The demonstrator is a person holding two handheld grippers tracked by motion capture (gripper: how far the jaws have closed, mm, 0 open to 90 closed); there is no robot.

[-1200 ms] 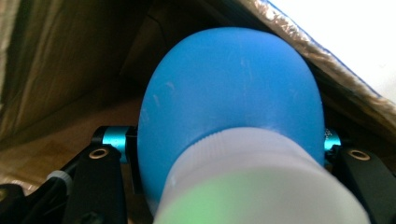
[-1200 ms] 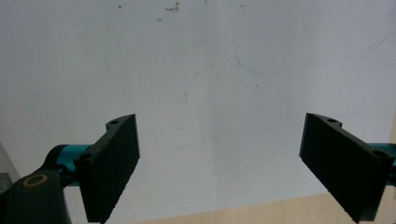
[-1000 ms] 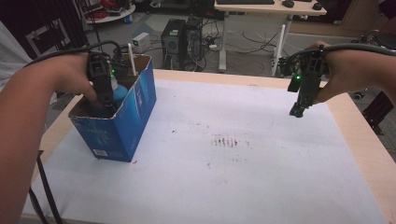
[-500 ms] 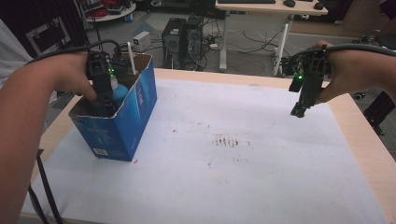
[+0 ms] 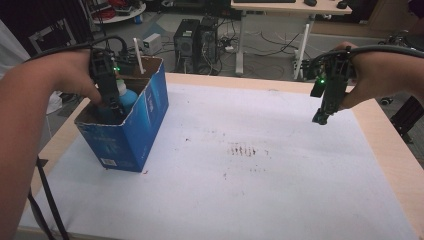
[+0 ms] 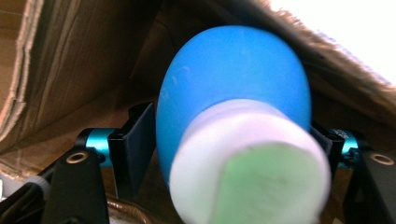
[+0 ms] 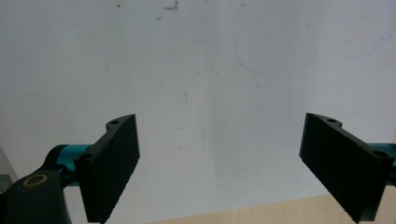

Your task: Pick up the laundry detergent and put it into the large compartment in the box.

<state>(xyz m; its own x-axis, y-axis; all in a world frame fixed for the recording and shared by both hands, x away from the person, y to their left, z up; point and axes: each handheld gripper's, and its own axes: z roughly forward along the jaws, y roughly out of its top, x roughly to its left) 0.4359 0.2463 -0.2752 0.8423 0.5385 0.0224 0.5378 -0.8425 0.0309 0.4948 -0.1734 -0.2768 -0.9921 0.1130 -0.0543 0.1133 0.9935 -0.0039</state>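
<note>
Broadly, room: beyond the desk's far edge, a grey floor with a black computer tower (image 5: 186, 35), loose cables and the white legs of one other desk (image 5: 282, 6).
Desk: one desk (image 5: 385, 145) with a pale wood rim, nearly all covered by a white sheet (image 5: 260, 200) that carries a patch of small dark marks right of the box.
Box: one blue cardboard box (image 5: 127, 132), open at the top, standing on the sheet at the desk's left side; one white stick (image 5: 138, 56) rises from its far end.
Left gripper: the left gripper (image 5: 114, 102) reaches down into the box; in the left gripper view (image 6: 232, 142) its jaws are closed against the two sides of the bottle.
Right gripper: the right gripper (image 5: 321, 119) hangs above the sheet, well apart from the box, near the desk's right rim; its jaws stand wide apart with nothing between them (image 7: 219, 170).
Bottle: one blue bottle (image 6: 233, 84) with a white cap (image 6: 250, 158), inside the box.
Count: two grippers, one box, one bottle, one stick.
</note>
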